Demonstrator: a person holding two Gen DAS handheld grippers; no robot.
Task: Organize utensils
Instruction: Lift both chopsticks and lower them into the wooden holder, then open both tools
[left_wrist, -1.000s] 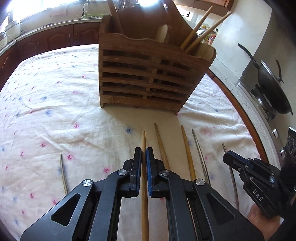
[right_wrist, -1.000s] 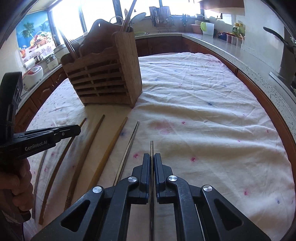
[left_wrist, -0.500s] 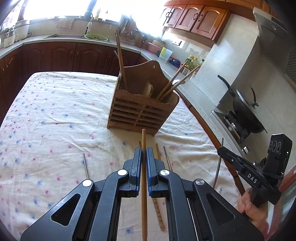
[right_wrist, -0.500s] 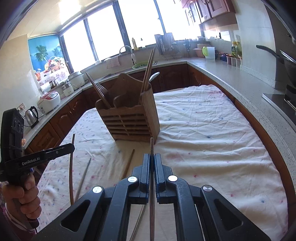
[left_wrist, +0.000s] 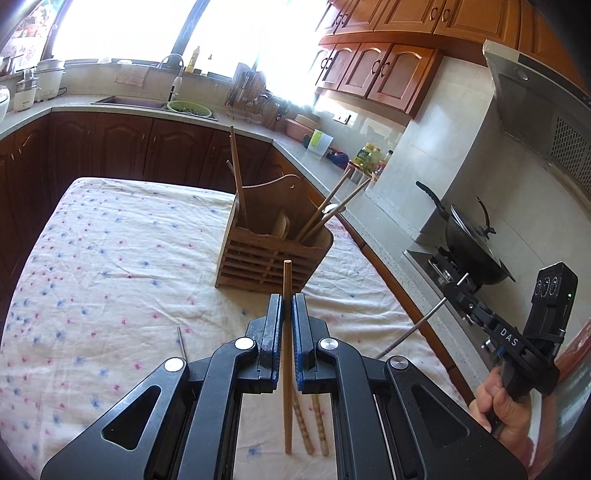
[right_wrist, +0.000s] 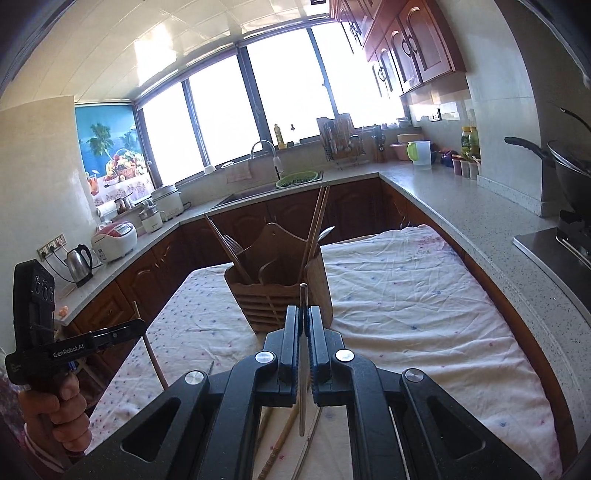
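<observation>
My left gripper (left_wrist: 287, 301) is shut on a wooden chopstick (left_wrist: 287, 354) and holds it high above the table, pointing toward the wooden utensil holder (left_wrist: 273, 254). My right gripper (right_wrist: 303, 314) is shut on a thin metal chopstick (right_wrist: 303, 398), also raised, in front of the holder (right_wrist: 284, 299). The holder stands upright on the flowered cloth and has several chopsticks and a spoon in it. Two wooden chopsticks (left_wrist: 308, 424) and a thin metal one (left_wrist: 181, 341) lie on the cloth below. The right gripper also shows in the left wrist view (left_wrist: 458, 291), the left gripper in the right wrist view (right_wrist: 140, 325).
The table (right_wrist: 424, 295) carries a white flowered cloth. A counter (right_wrist: 480, 206) runs along the right with jars and a jug. A black wok (left_wrist: 472, 243) sits on the stove at right. Sink and appliances lie behind.
Both grippers have risen well above the table with their chopsticks. The holder now looks smaller and farther below.
</observation>
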